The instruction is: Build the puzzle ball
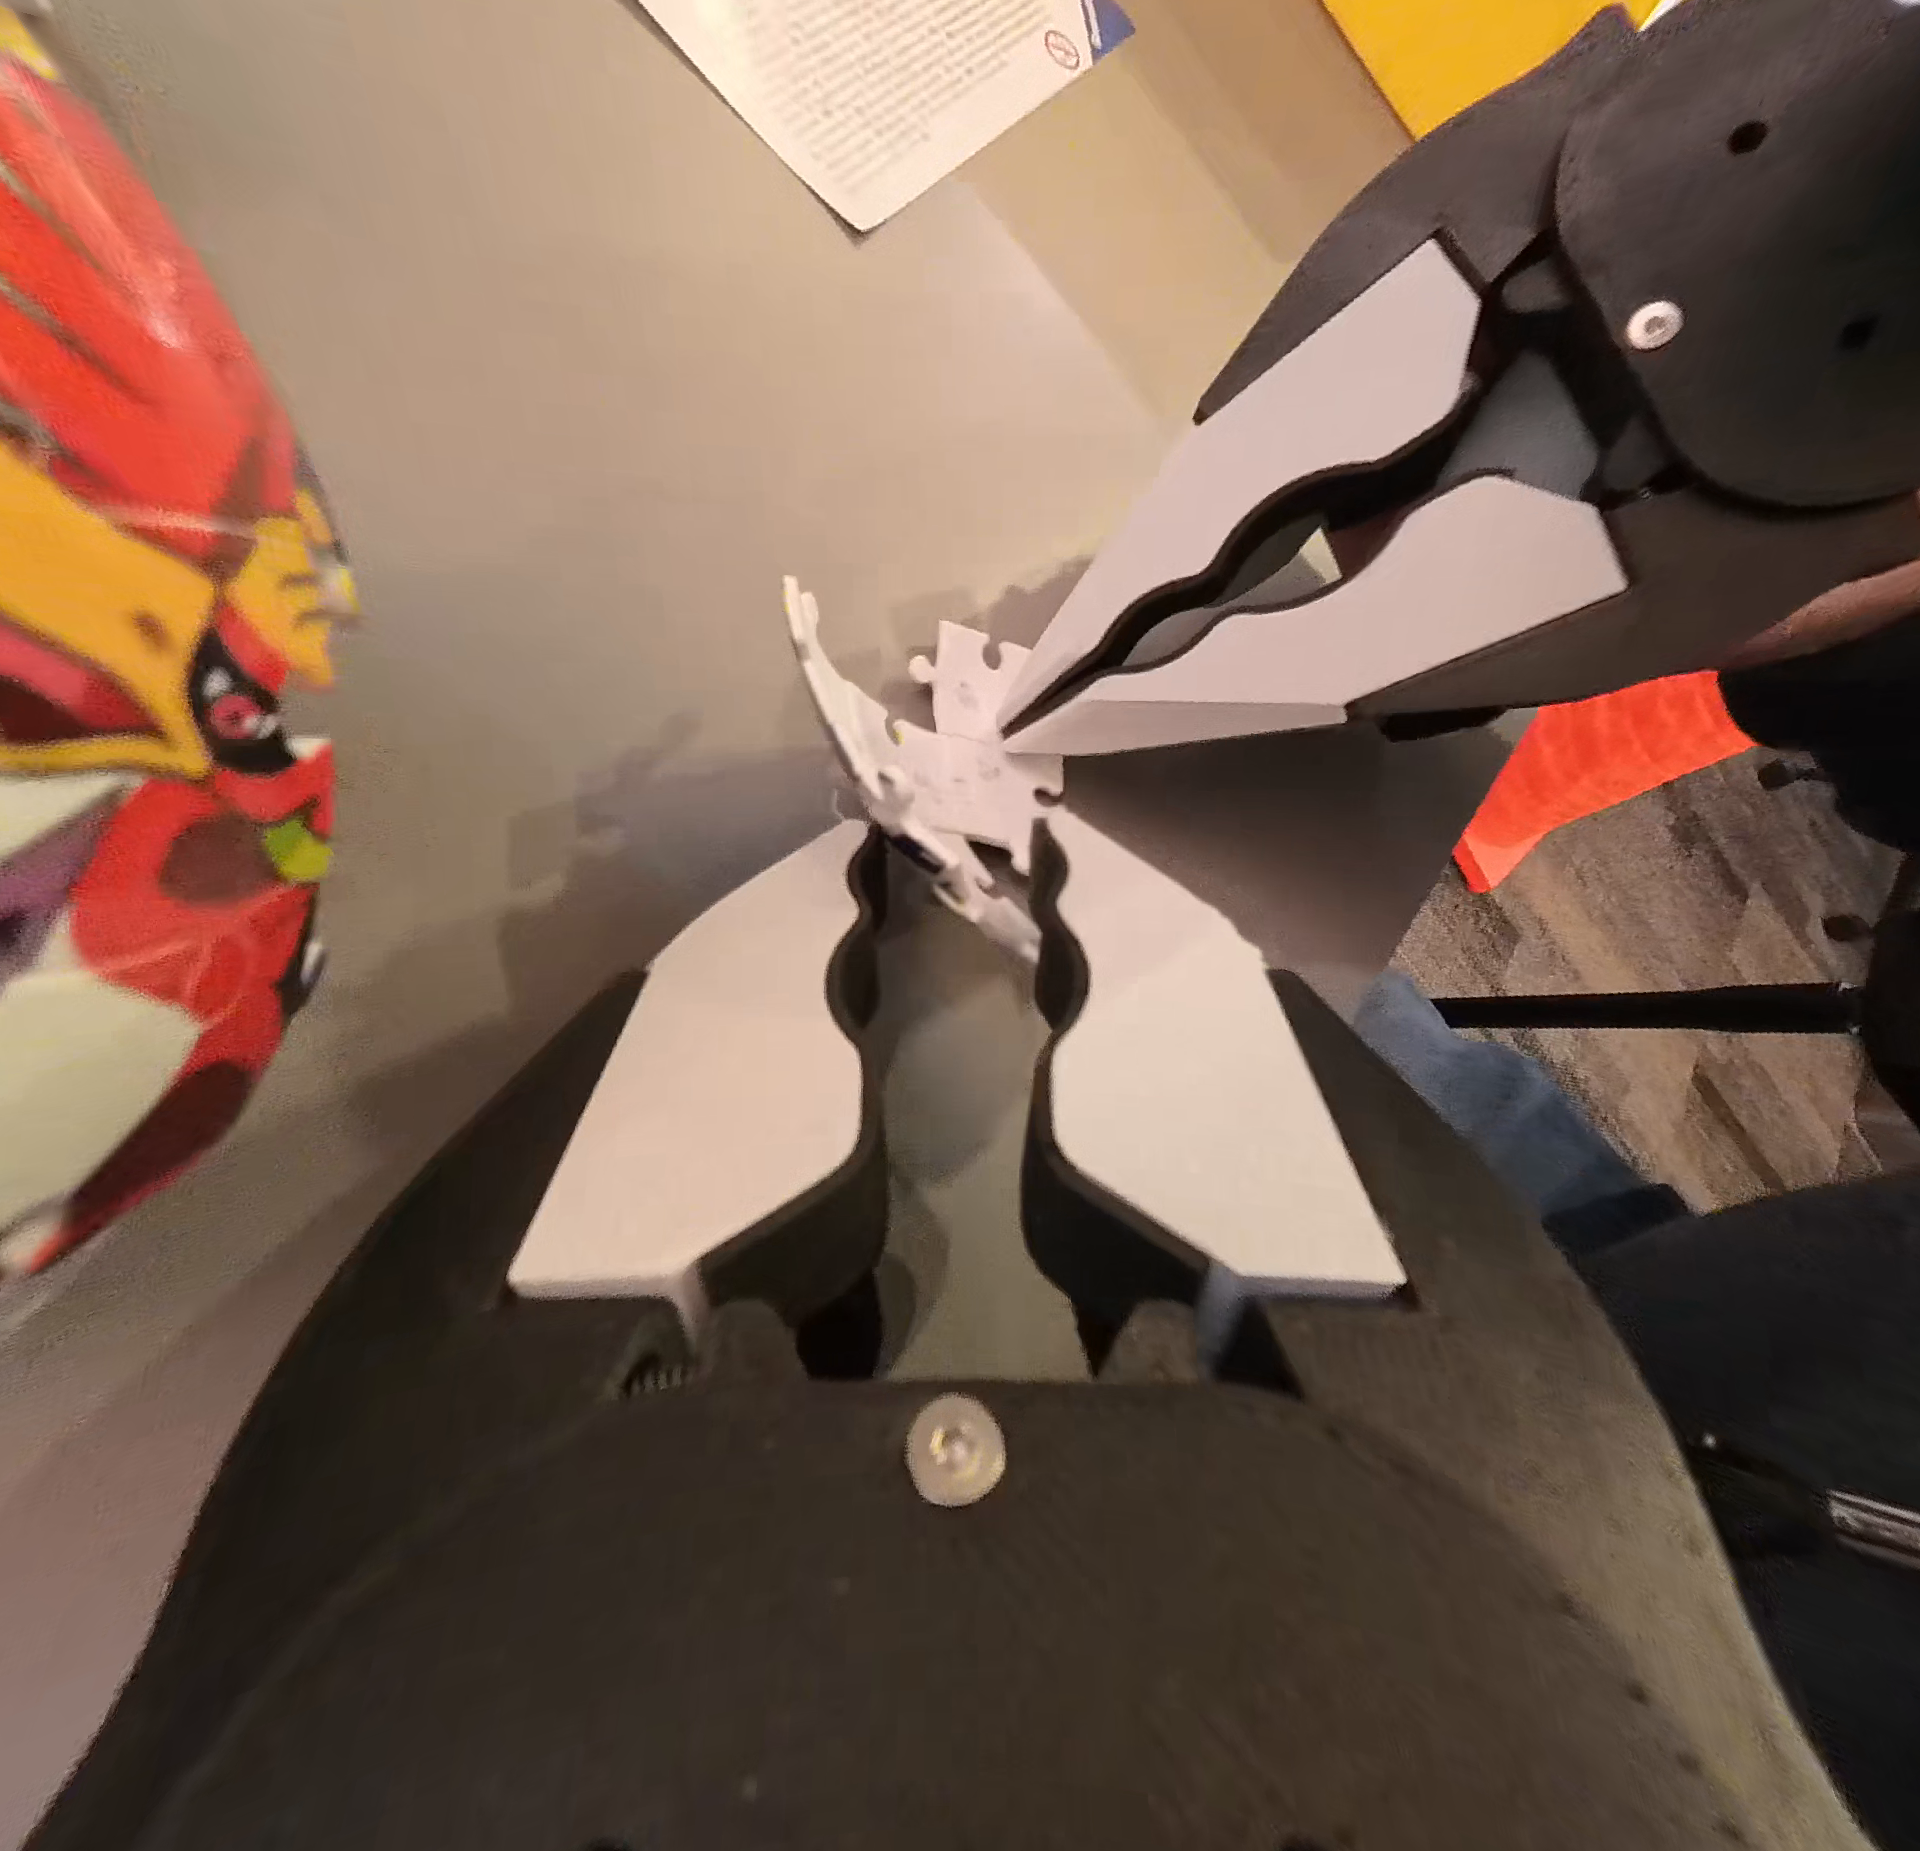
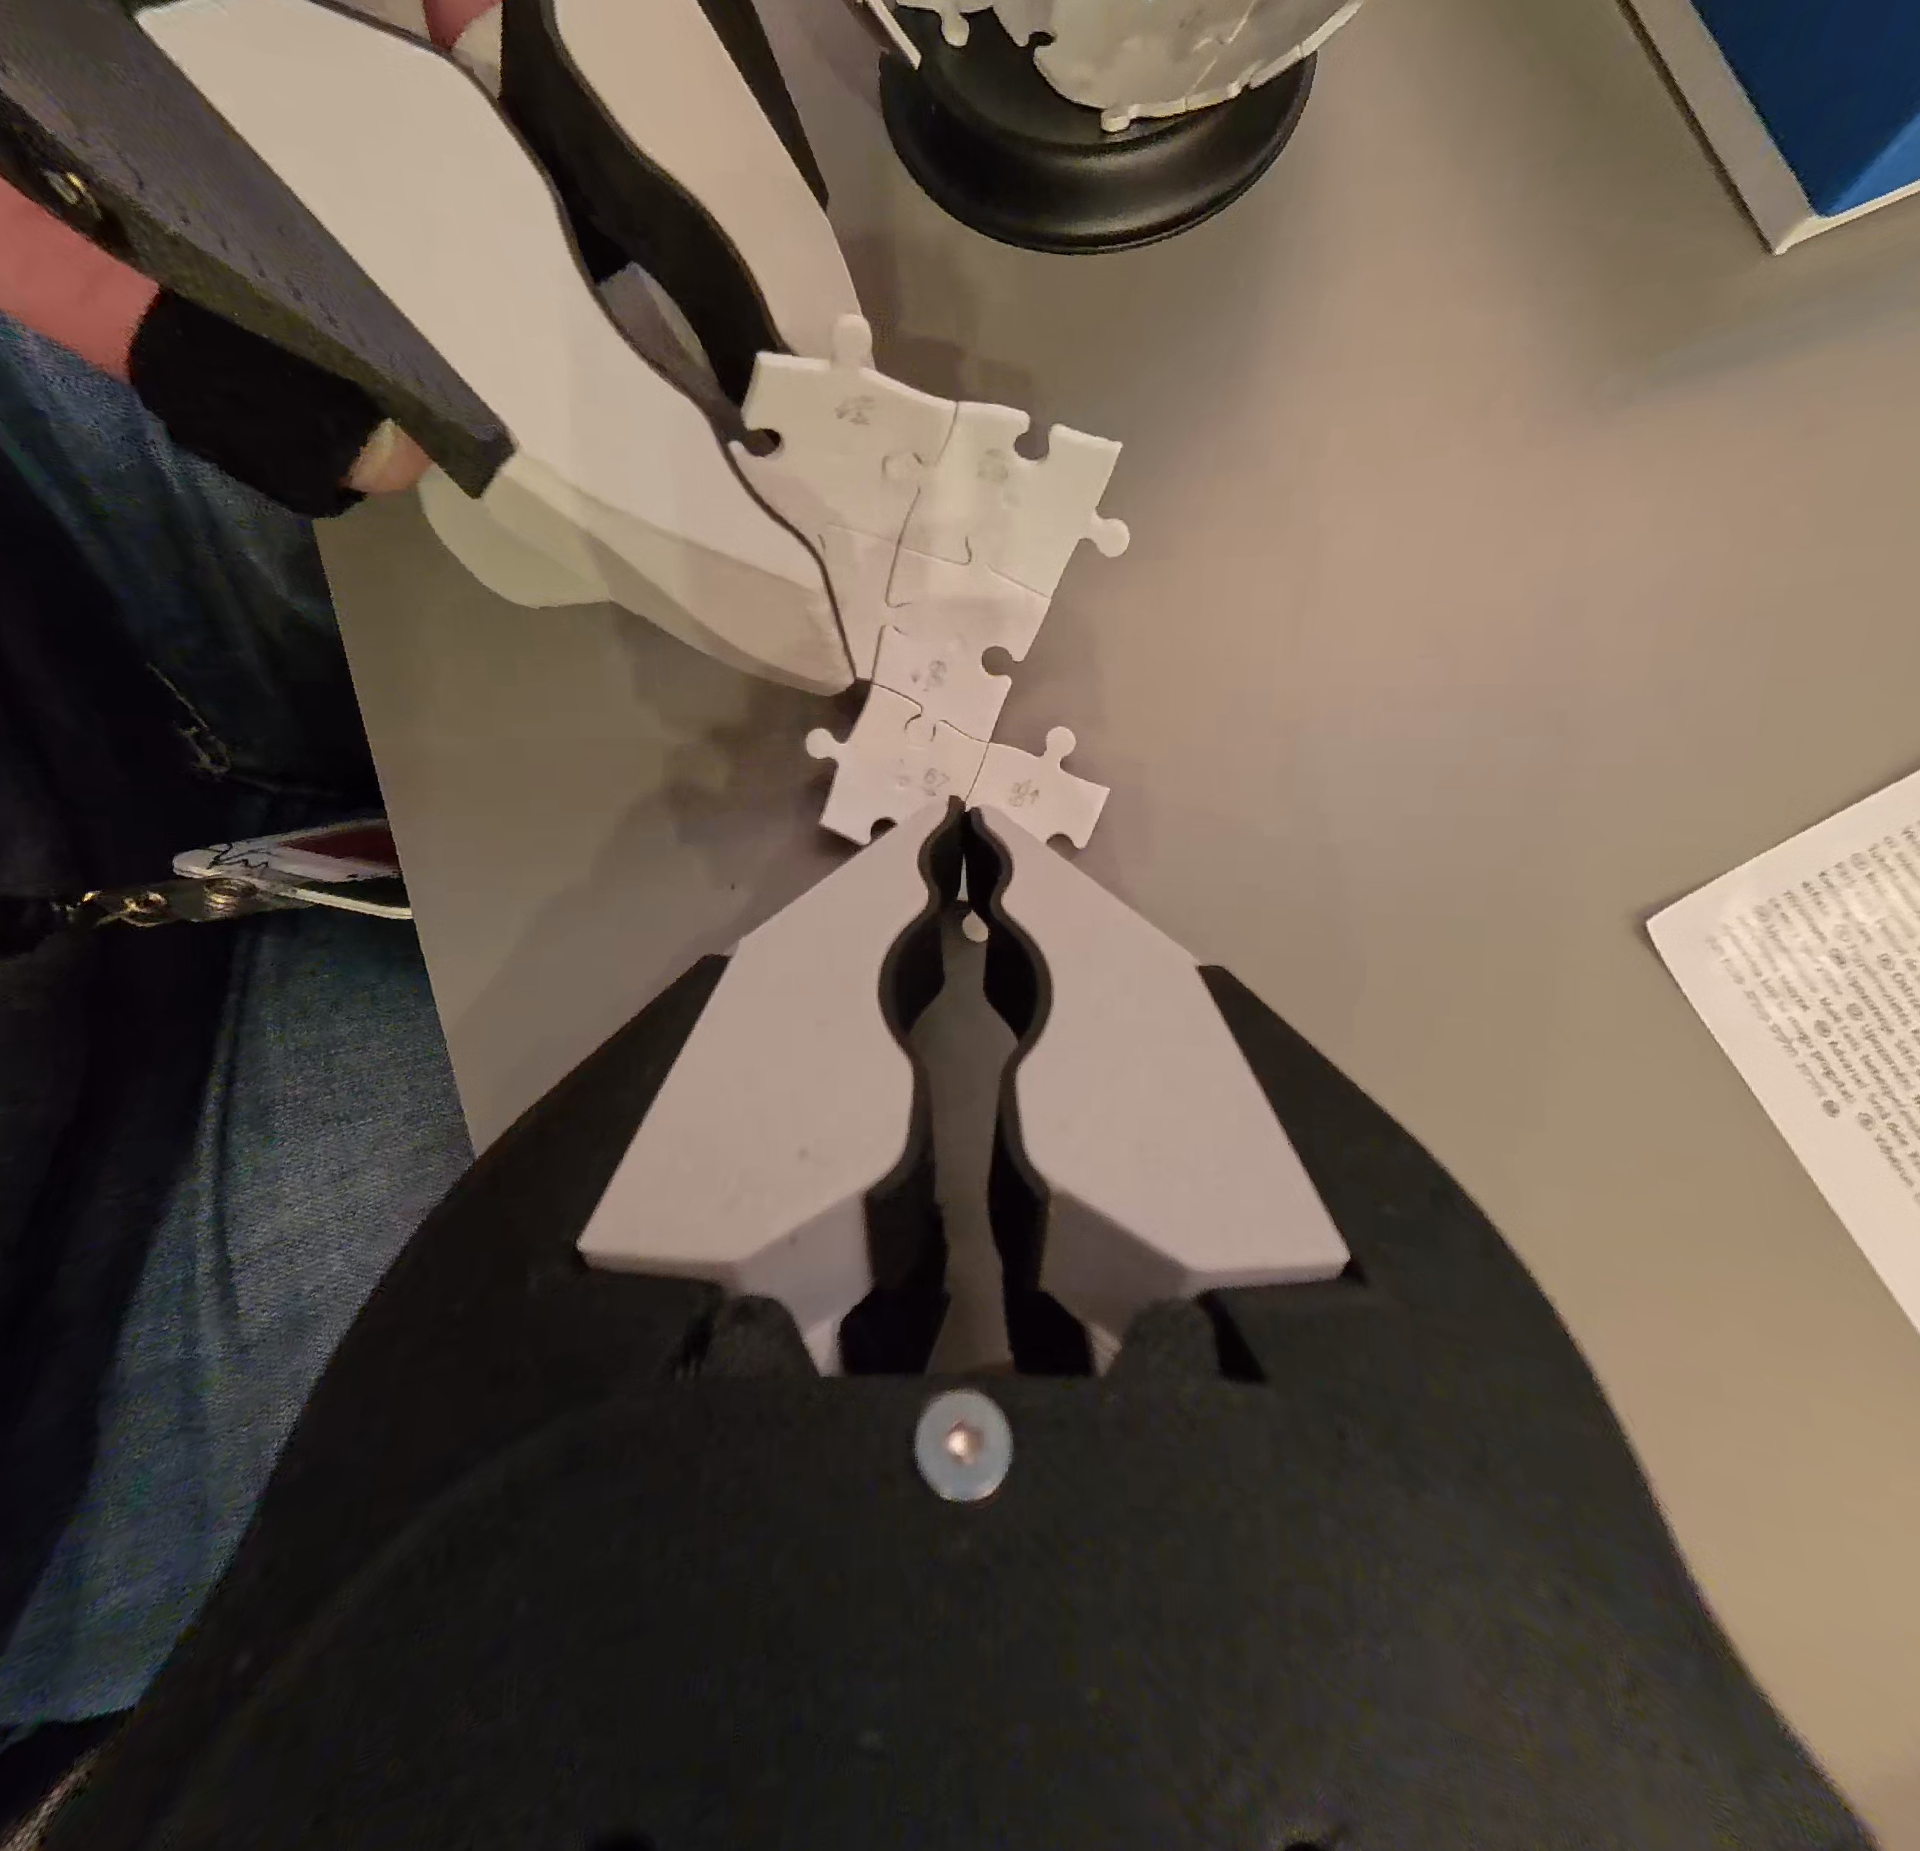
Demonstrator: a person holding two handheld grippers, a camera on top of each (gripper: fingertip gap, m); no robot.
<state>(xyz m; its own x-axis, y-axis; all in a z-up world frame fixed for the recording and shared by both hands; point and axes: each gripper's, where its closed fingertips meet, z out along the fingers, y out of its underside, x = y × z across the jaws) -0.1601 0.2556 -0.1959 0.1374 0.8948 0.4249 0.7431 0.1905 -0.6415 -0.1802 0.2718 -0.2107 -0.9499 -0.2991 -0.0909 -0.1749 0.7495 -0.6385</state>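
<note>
Right claw: your right claw fills the lower half of its own view, tips pressed together on the near edge of the strip of joined puzzle pieces, pinching it.
Left claw: your left claw fills the bottom of its own view, gripping the same strip at its other end; in the right view it comes in from 10 o'clock, tips closed on the strip's far edge.
Strip: white backs face the right camera, held between the two claws above the grey table; curved, seen edge-on from the left.
Puzzle ball: the part-built ball sits on a black stand at 12 o'clock in the right view, well apart from the strip.
Paper: a printed sheet lies at 3 o'clock.
Blue box: a box sits at 1 o'clock.
Left view, 9 o'clock: a blurred red and yellow printed thing.
</note>
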